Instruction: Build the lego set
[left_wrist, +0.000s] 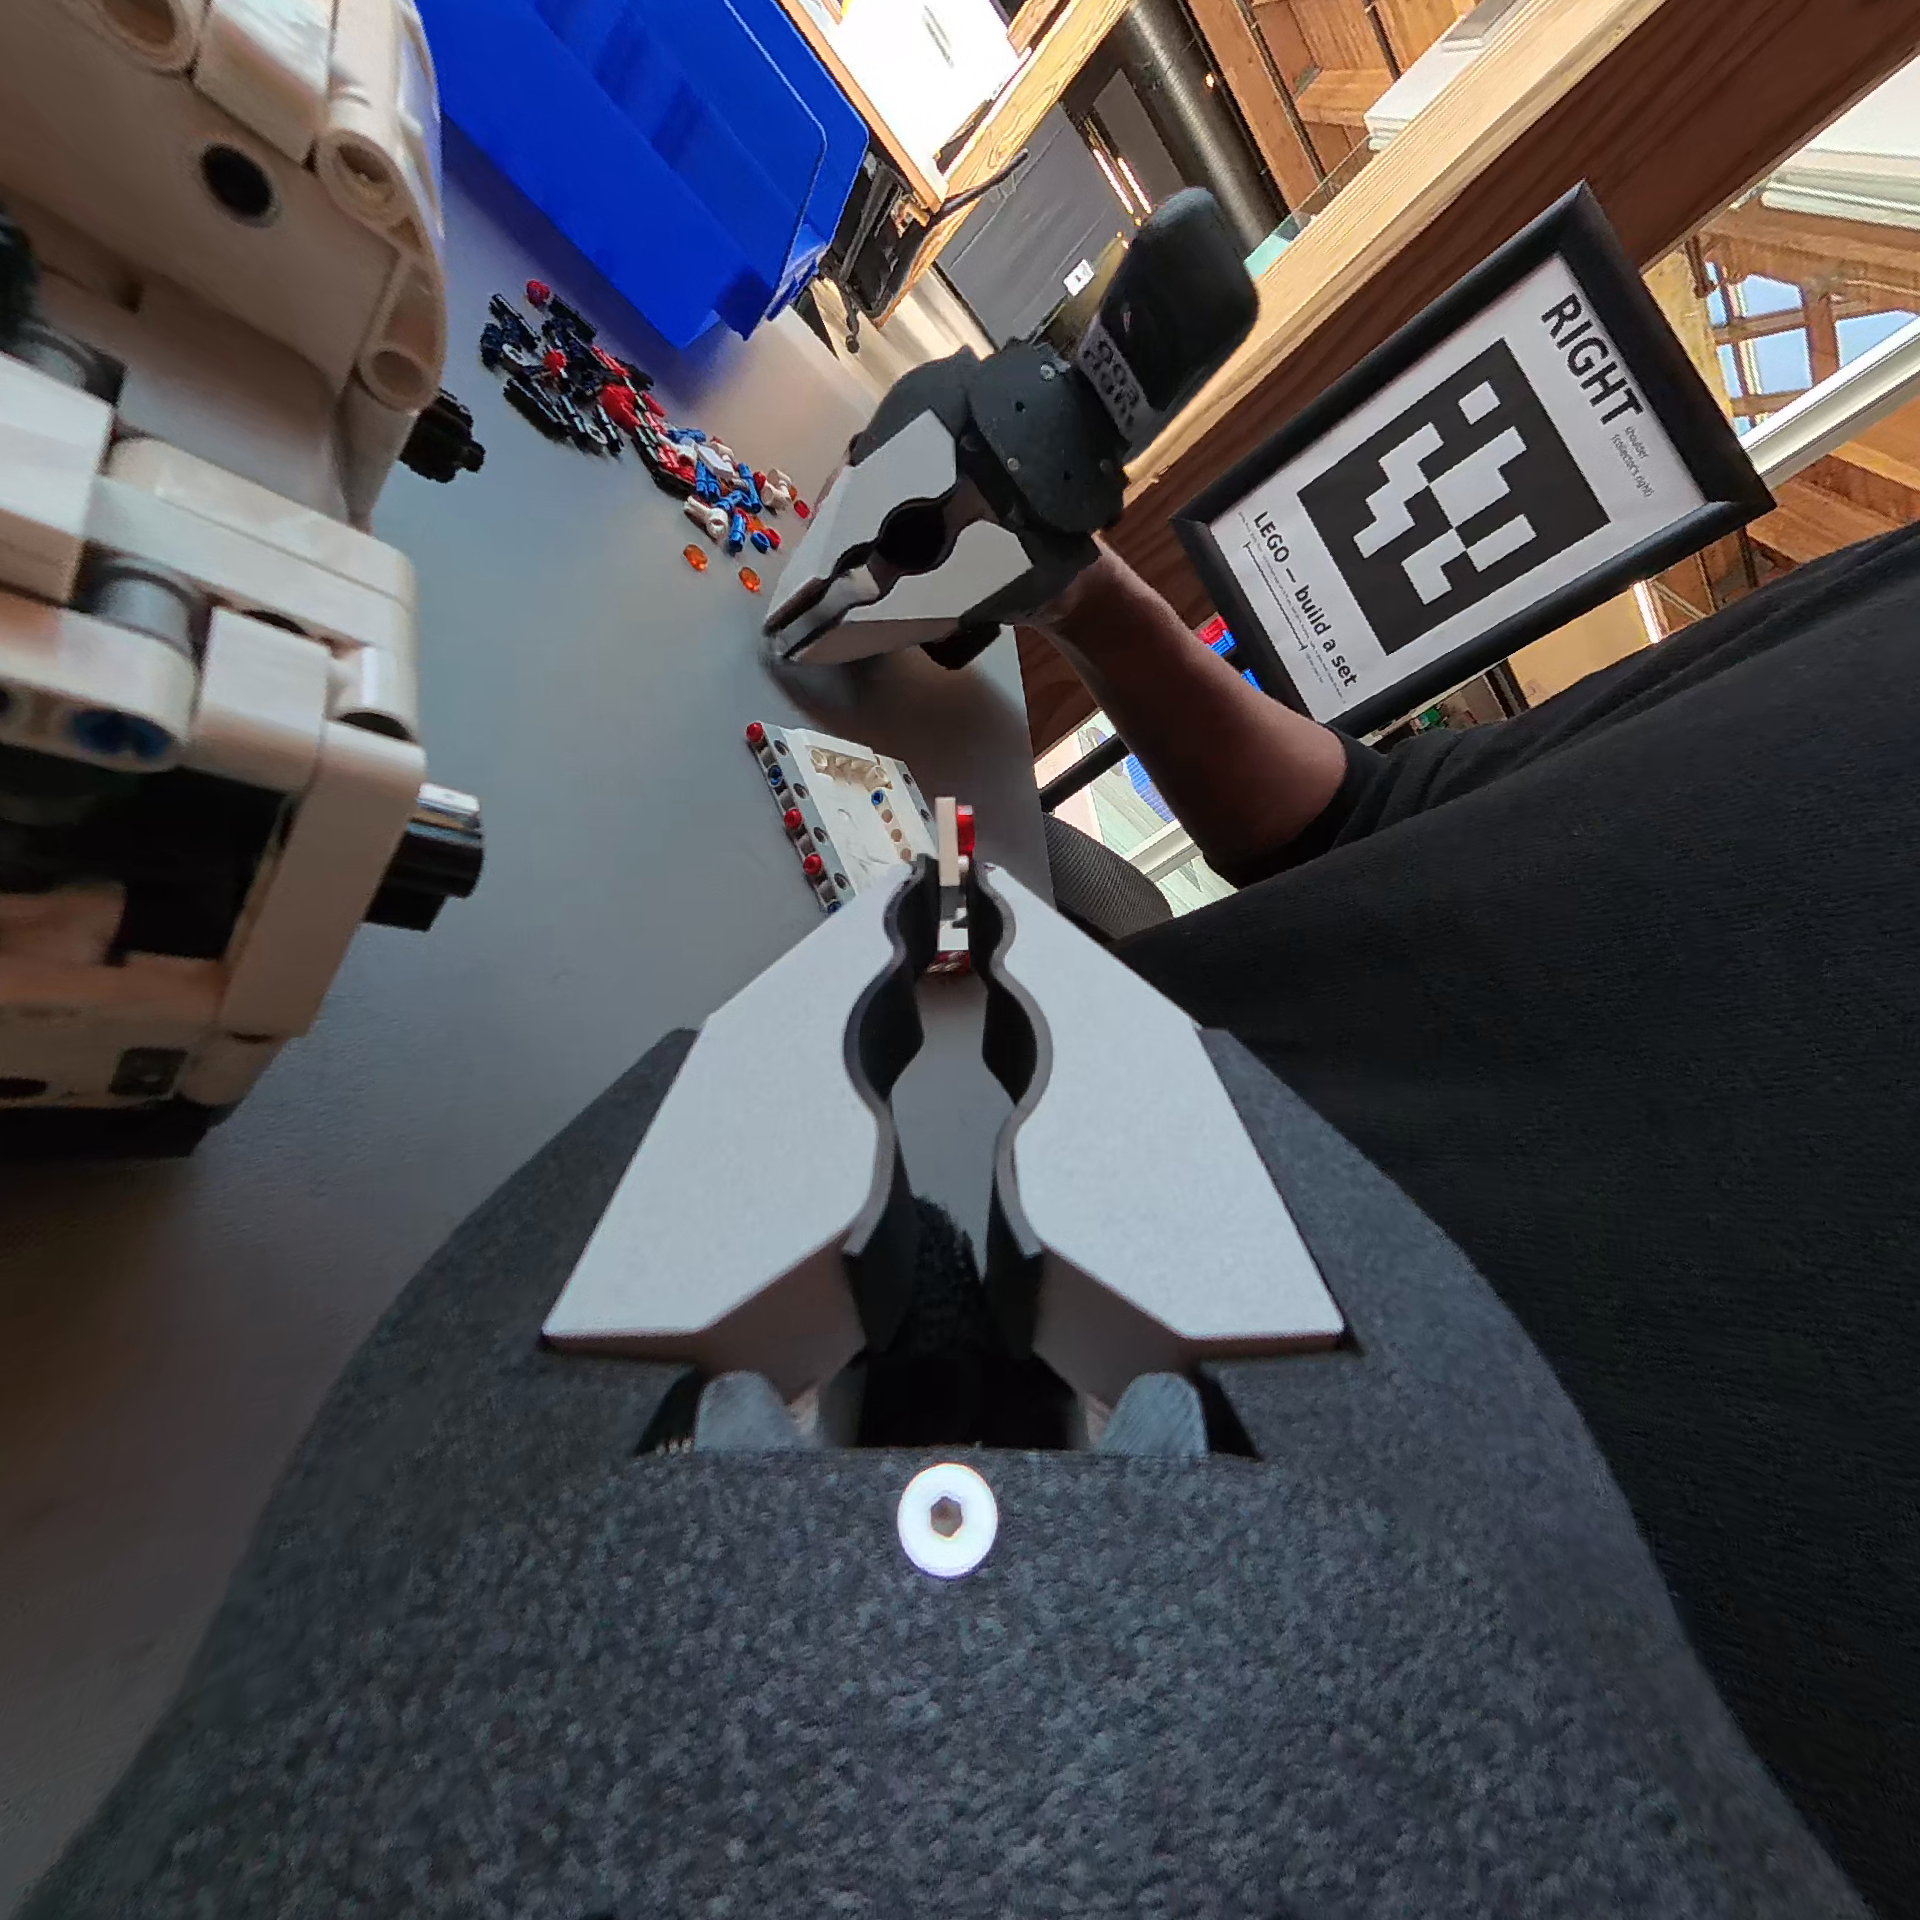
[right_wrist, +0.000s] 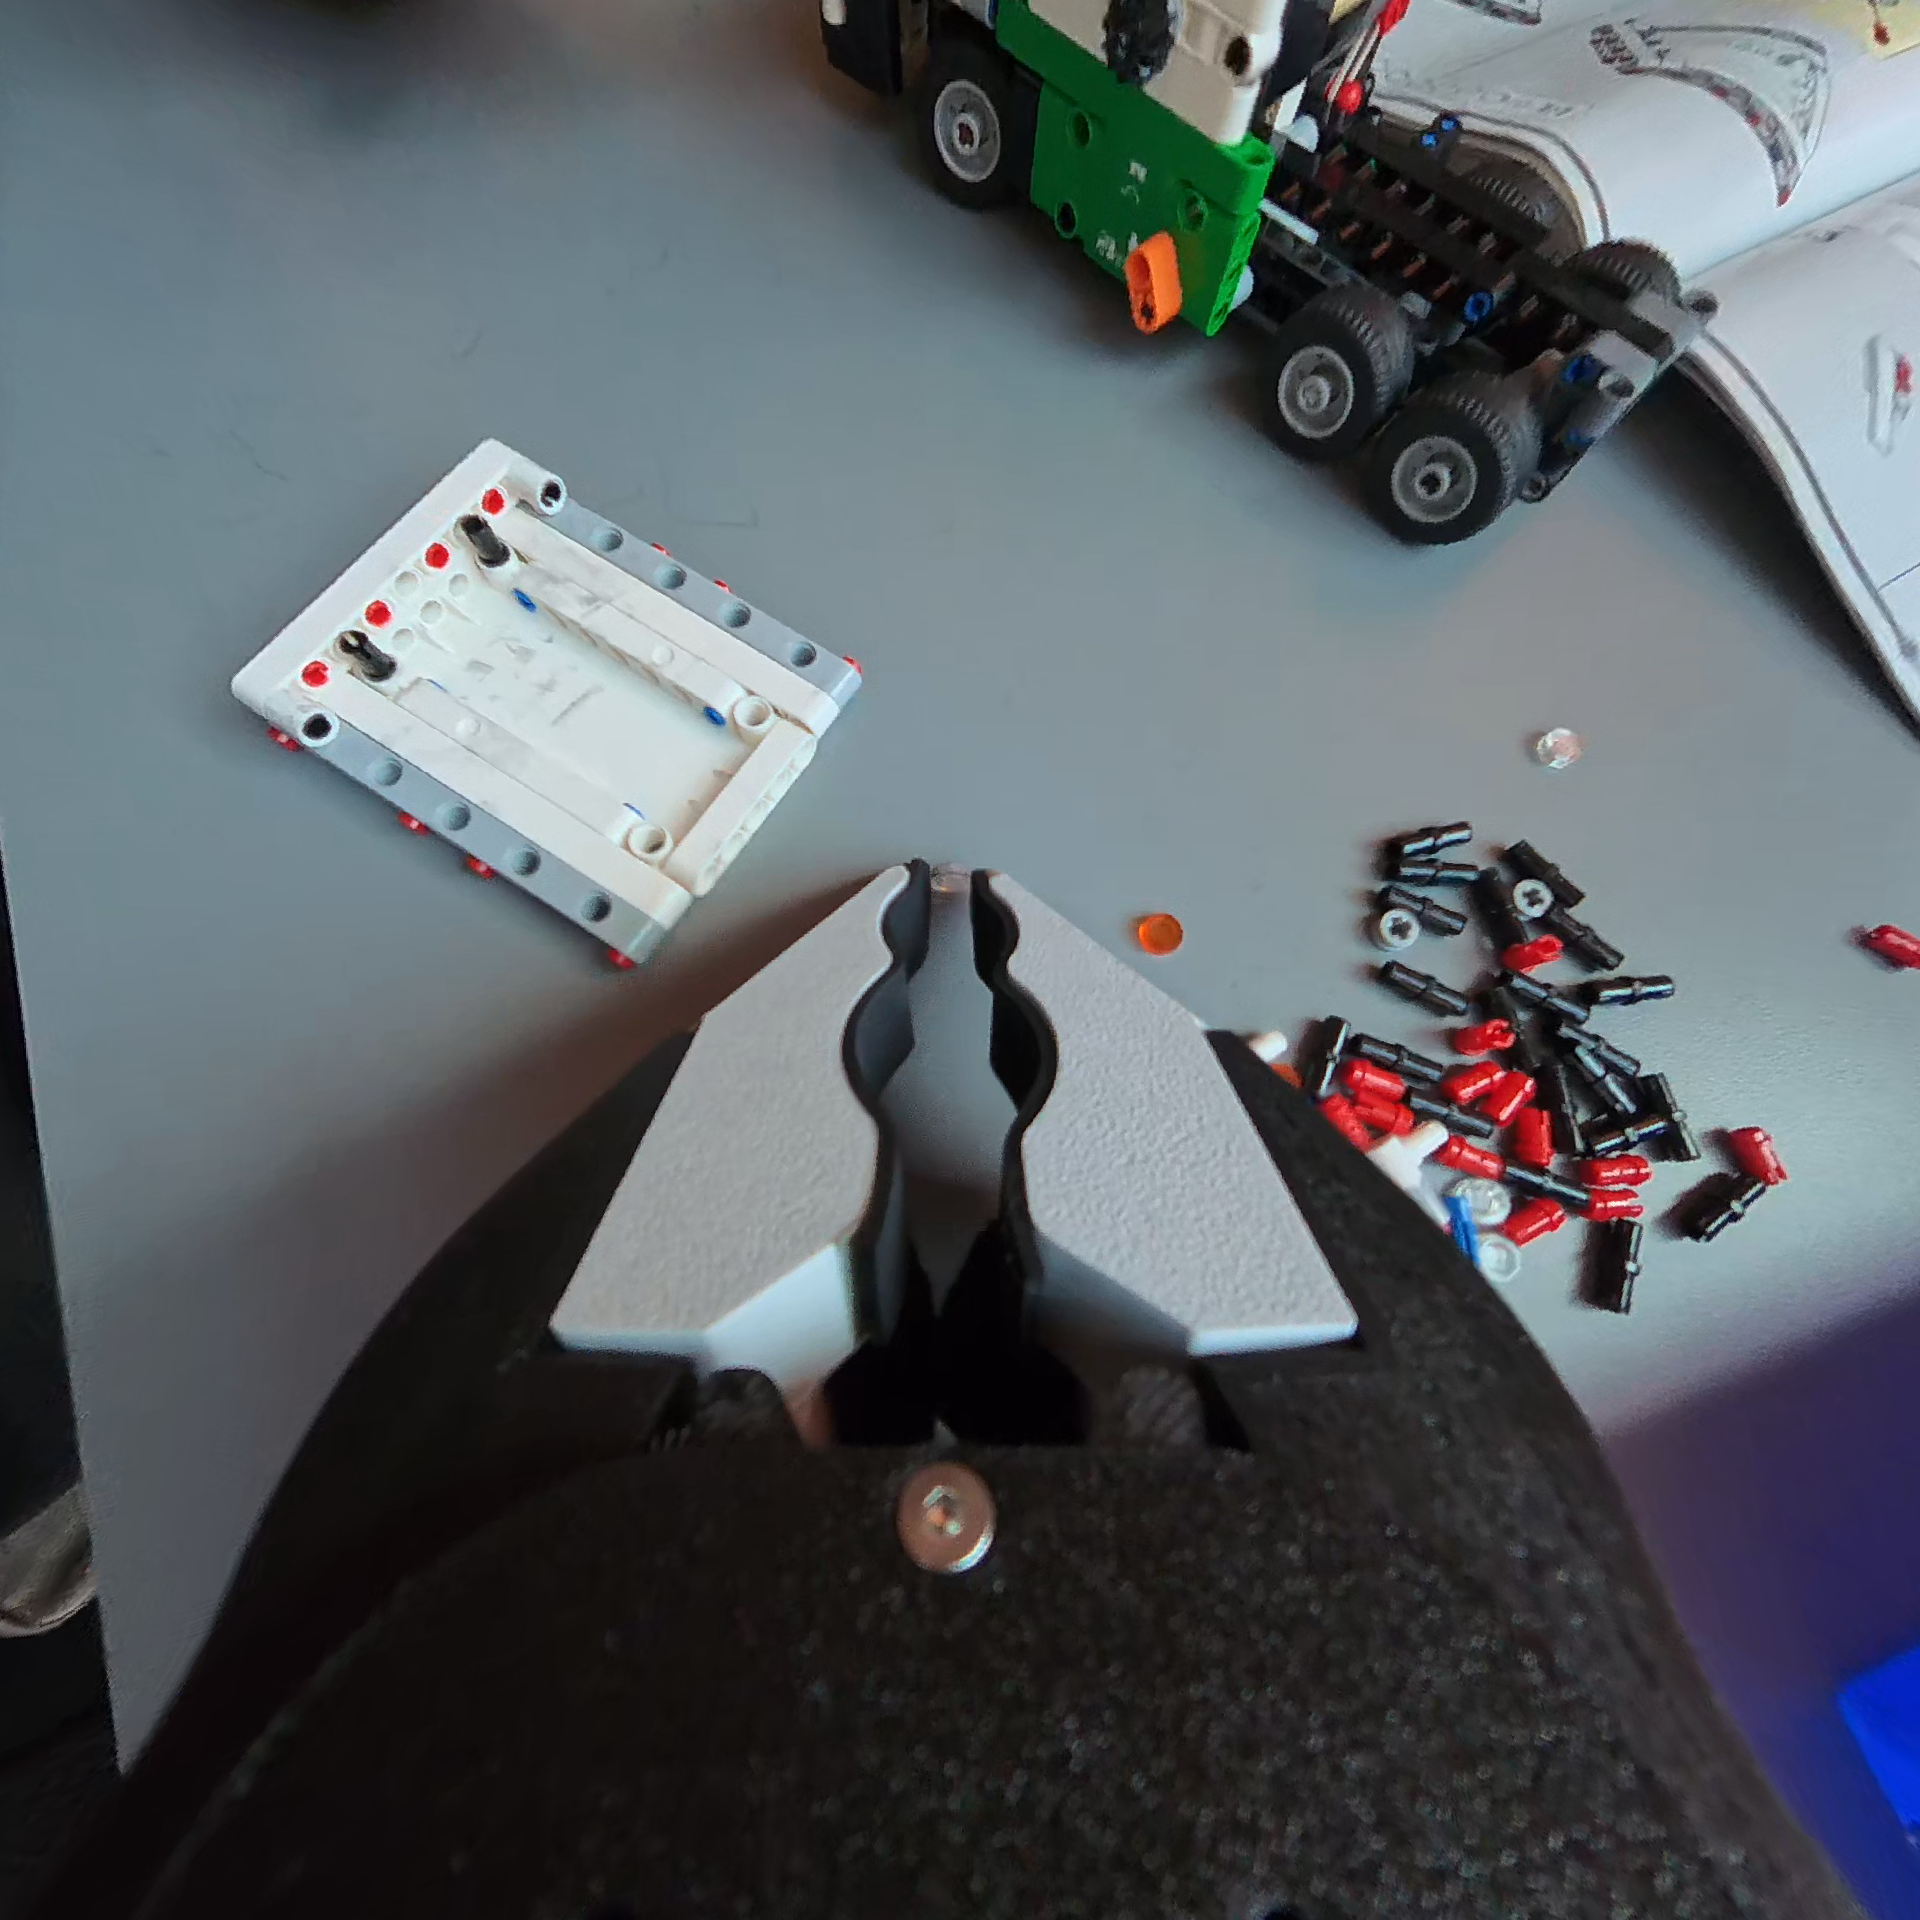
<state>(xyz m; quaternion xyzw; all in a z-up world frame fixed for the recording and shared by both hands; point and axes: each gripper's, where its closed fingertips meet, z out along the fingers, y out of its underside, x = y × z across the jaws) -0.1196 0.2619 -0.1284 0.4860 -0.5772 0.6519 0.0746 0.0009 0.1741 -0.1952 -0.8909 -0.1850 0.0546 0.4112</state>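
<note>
Left gripper (left_wrist: 948, 883) clamps a small white-and-red piece (left_wrist: 950, 868) between its tips, above the grey table (left_wrist: 582, 644). Right gripper (right_wrist: 945, 883) is closed on a tiny clear round stud (right_wrist: 948, 882), tips low over the table. The white panel frame (right_wrist: 540, 686) lies flat to the left, the truck model (right_wrist: 1247, 239) far right on the open instruction booklet (right_wrist: 1766, 208), loose pins (right_wrist: 1507, 1070) near right.

All places are given from the flat panel (right_wrist: 545, 691), as the right wrist view shows it. The truck (right_wrist: 1278, 249) stands behind it to the right, on the open booklet (right_wrist: 1787, 260). The heap of small pins (right_wrist: 1507, 1081) lies to its right, nearer the camera. All rest on the table (right_wrist: 260, 260).
</note>
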